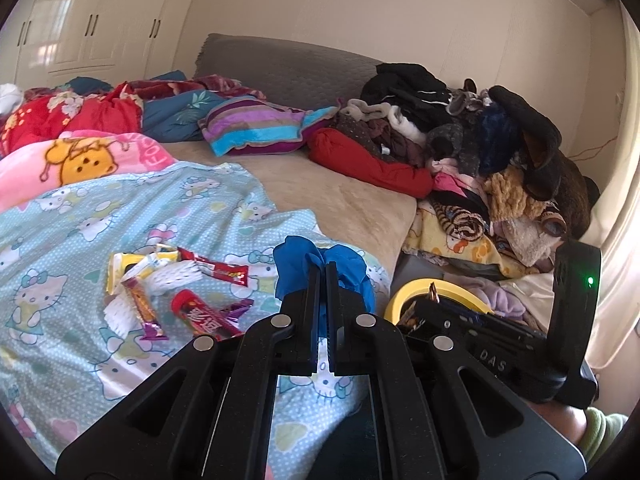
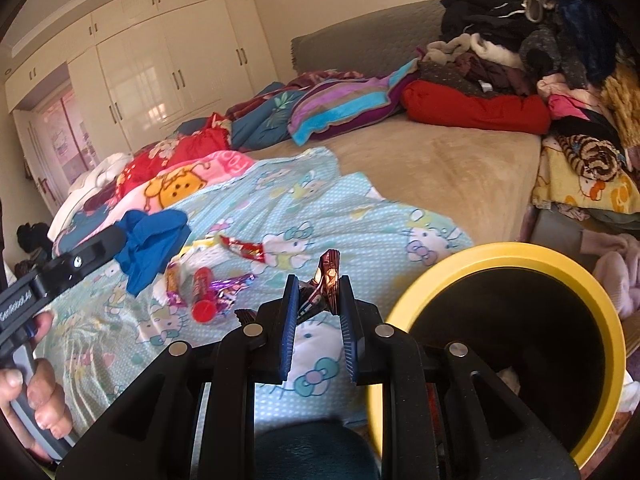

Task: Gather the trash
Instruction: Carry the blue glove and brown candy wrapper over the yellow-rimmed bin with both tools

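A: How much of the trash is off the bed?

B: Little, as far as one can see. The left hand-held gripper [image 1: 323,276] is clamped tight on a crumpled blue piece of thin plastic or cloth [image 1: 298,268], held above the pale blue cat-print bedsheet [image 1: 60,248]. The right hand-held gripper [image 2: 319,292] is pinched on a shiny dark-brown foil wrapper [image 2: 329,276], its jaws only slightly apart around it.

A: And the bin?

B: The round black bin with the yellow rim [image 2: 600,308] stands just beside the bed, close to the right gripper. Something pale lies at its bottom, though it is too dark to tell what.

A: So what is left?

B: Both held pieces are not yet in the bin. On the sheet a cluster remains: a red tube-shaped packet [image 2: 203,294], a red foil wrapper [image 2: 246,249], a purple foil wrapper [image 2: 230,284], an orange-and-purple snack bar wrapper [image 1: 143,308], yellow-and-white packets [image 1: 136,266] and white foam netting [image 1: 176,276].

A: Early going, then.

B: It looks so; most still waits.
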### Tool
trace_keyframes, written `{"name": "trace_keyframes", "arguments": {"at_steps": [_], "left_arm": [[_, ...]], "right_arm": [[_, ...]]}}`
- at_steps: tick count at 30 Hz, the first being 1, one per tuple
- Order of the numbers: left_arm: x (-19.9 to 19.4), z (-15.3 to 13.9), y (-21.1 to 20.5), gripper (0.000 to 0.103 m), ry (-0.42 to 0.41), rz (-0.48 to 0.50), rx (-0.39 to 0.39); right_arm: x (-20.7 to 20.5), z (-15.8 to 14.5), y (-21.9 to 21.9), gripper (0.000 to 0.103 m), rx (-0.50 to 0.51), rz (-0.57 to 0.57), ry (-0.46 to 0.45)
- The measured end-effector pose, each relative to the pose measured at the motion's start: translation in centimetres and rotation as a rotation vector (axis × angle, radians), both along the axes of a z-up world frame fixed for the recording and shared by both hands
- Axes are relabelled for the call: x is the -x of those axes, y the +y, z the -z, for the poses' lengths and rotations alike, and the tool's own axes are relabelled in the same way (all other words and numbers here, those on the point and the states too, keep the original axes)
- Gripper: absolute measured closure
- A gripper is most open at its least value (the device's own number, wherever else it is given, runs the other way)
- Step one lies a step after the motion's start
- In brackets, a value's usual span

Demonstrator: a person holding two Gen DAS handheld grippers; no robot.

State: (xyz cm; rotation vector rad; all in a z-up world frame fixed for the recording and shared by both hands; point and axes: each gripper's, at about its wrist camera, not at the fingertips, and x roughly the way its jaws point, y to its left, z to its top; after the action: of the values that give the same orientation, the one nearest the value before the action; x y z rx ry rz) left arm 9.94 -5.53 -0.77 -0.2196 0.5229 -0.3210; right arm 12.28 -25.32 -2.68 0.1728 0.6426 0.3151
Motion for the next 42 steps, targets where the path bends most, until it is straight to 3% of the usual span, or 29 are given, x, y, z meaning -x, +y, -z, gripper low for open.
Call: {"name": "trace_keyframes", "arguments": {"at_steps": [28,42], "left_arm": [[0.9,0.5,-7.3,0.103,-0.001,0.178,-0.045],[1.1,2.0,-12.4,0.103,0.019,0.29,-0.1]], "right_arm": [[-0.2,-0.6,-10.0,0.084,0.004,0.244,-0.024],[-0.1,0.9,-16.0,0.084,-0.04,0.359,0.016]]}}
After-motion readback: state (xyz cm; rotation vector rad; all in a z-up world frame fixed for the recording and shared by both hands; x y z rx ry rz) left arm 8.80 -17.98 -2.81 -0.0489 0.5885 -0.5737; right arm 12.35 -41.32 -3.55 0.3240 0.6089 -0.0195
